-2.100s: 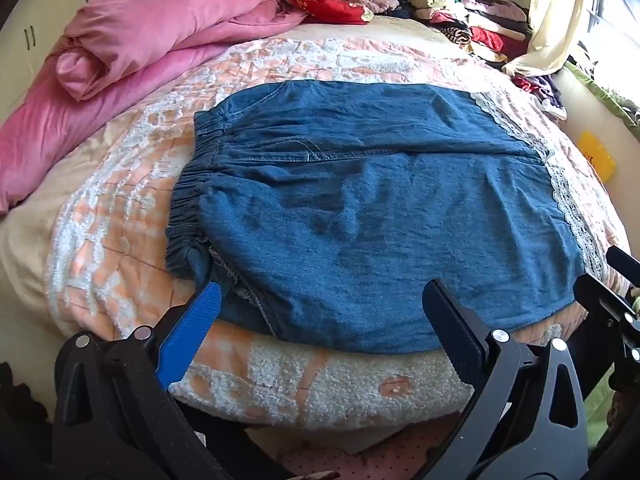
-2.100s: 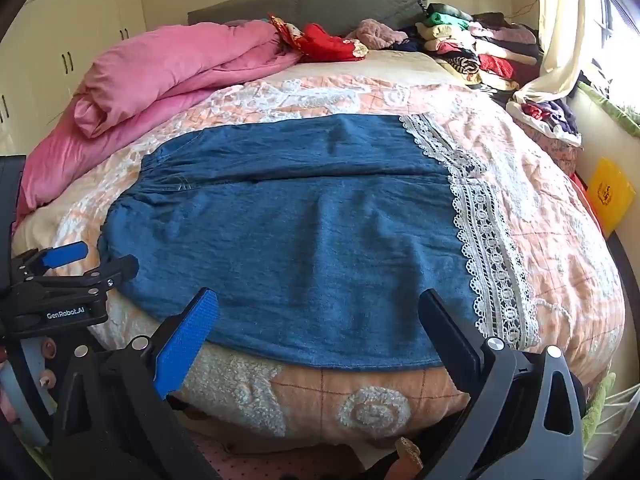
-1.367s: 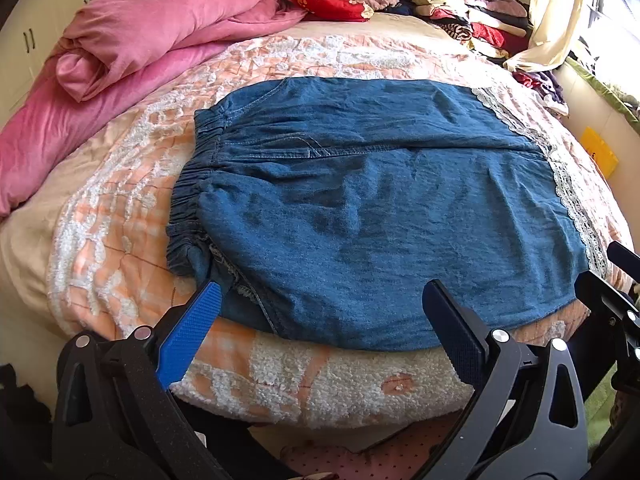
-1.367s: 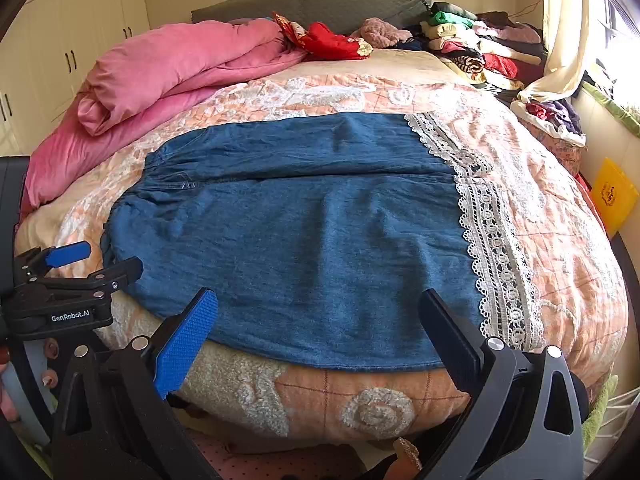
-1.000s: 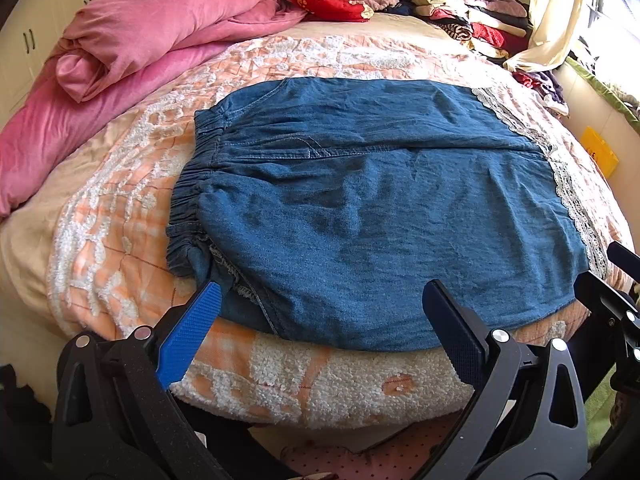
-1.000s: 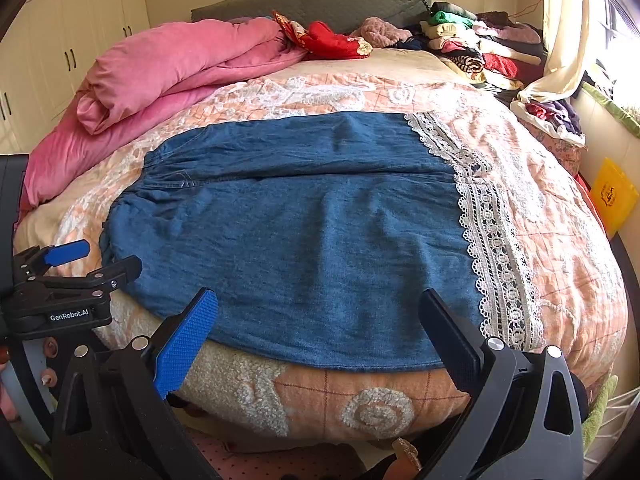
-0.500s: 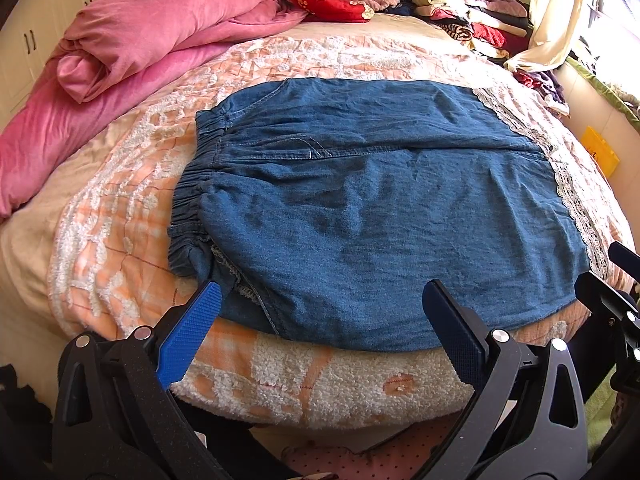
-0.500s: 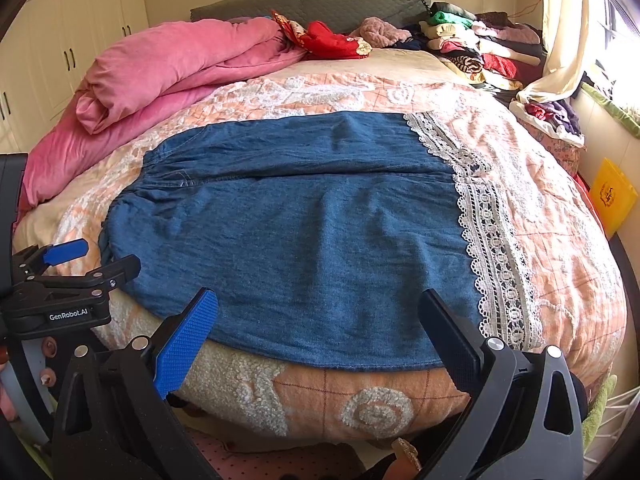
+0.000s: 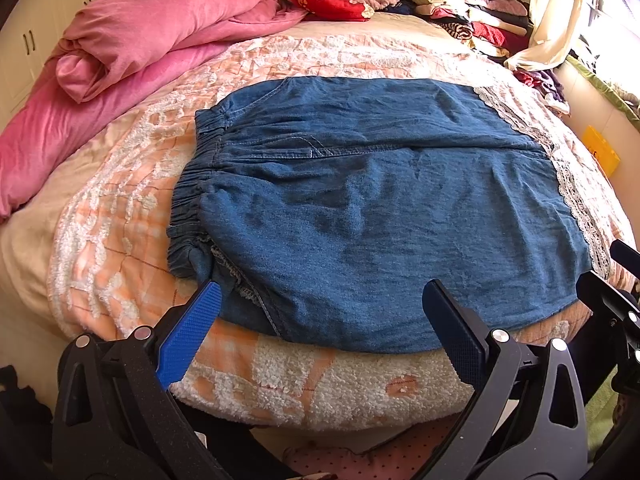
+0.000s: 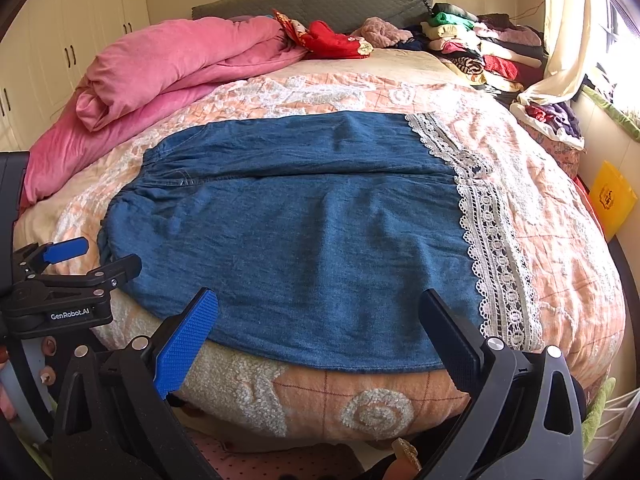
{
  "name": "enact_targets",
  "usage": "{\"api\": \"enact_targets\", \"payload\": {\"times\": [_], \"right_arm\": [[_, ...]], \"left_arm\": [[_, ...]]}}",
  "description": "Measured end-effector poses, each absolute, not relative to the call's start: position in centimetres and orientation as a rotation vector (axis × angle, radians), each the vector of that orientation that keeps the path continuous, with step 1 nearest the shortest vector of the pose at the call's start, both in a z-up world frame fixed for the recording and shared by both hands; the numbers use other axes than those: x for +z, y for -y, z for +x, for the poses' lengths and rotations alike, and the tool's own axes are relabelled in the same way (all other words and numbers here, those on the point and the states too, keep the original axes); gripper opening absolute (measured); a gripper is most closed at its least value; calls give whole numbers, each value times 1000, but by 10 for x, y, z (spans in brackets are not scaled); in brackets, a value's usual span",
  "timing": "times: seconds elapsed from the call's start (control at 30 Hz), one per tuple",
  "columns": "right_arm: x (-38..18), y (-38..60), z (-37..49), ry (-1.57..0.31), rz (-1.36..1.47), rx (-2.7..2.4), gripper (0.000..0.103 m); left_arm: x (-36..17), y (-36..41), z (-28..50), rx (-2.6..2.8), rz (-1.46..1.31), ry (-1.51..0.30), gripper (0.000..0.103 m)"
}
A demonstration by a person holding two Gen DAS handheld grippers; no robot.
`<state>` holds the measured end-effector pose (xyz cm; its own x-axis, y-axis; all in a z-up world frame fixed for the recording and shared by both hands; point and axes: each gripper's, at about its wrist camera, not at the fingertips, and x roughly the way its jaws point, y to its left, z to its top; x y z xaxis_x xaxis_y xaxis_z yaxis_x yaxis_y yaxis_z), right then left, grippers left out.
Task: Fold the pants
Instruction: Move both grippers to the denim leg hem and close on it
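Blue denim pants (image 9: pixel 380 208) lie flat across the bed, elastic waistband (image 9: pixel 192 188) at the left, white lace hems (image 10: pixel 492 248) at the right. They also fill the right wrist view (image 10: pixel 300 232). My left gripper (image 9: pixel 320 312) is open and empty, just short of the near edge by the waistband end. My right gripper (image 10: pixel 320 316) is open and empty, just short of the near edge by the lace end. The left gripper also shows at the left of the right wrist view (image 10: pixel 76 264).
A peach and white bedspread (image 9: pixel 120 208) covers the bed. A rolled pink quilt (image 9: pixel 140 40) lies at the back left. Piles of clothes (image 10: pixel 472 48) sit at the back right by a cream curtain (image 10: pixel 560 40). A yellow bag (image 10: pixel 610 200) leans at the right wall.
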<state>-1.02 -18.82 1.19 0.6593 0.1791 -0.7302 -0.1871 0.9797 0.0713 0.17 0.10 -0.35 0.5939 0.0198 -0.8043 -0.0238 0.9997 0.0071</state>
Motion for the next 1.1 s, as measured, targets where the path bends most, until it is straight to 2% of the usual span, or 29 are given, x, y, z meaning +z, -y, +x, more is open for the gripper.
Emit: {"api": "enact_targets", "payload": {"times": [0.5,1.1], "right_arm": [[24,178,23,-831,-28,249,99],[38,148,154,-833,-75,364,99]], "left_arm": [[-1,-25,33,57,-24,-936,95],[1,-80,126,126,-27,-971,95]]}}
